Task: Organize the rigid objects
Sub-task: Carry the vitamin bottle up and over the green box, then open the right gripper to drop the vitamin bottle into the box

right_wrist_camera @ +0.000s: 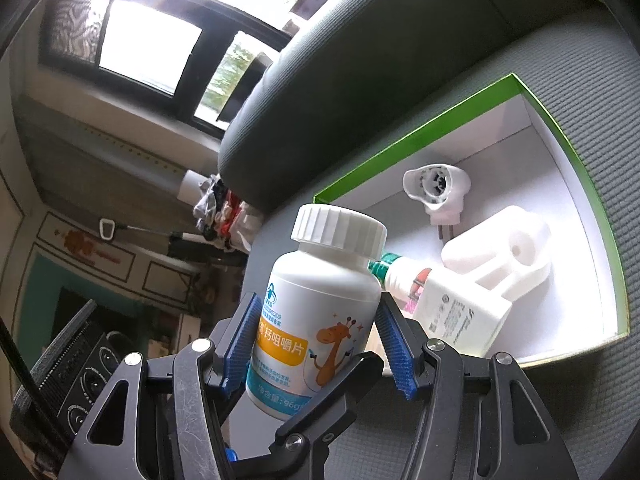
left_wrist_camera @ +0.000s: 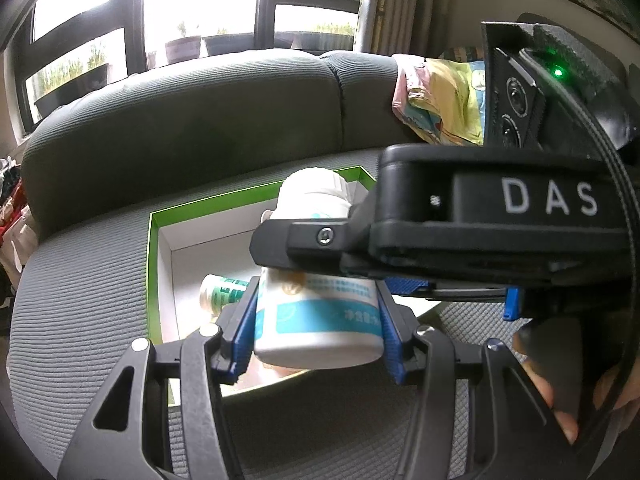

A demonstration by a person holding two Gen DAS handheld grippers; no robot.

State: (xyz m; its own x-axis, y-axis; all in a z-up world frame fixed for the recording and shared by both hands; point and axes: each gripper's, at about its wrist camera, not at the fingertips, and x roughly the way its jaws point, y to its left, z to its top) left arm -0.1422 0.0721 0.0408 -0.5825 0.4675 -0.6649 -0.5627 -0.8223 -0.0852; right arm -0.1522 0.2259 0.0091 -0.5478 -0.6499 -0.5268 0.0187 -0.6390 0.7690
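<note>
Bottle (right_wrist_camera: 320, 312) — white, white ribbed cap, teal band, orange label with orange giraffe. Box (right_wrist_camera: 424, 128): green rim, white inside. Sofa (left_wrist_camera: 180, 120) — grey, ribbed weave. Gripper pads (right_wrist_camera: 394, 348) blue. Cloth (left_wrist_camera: 440, 100) yellow and pink.

Grey sofa (left_wrist_camera: 180, 128) beneath bright window (left_wrist_camera: 200, 4)
</note>
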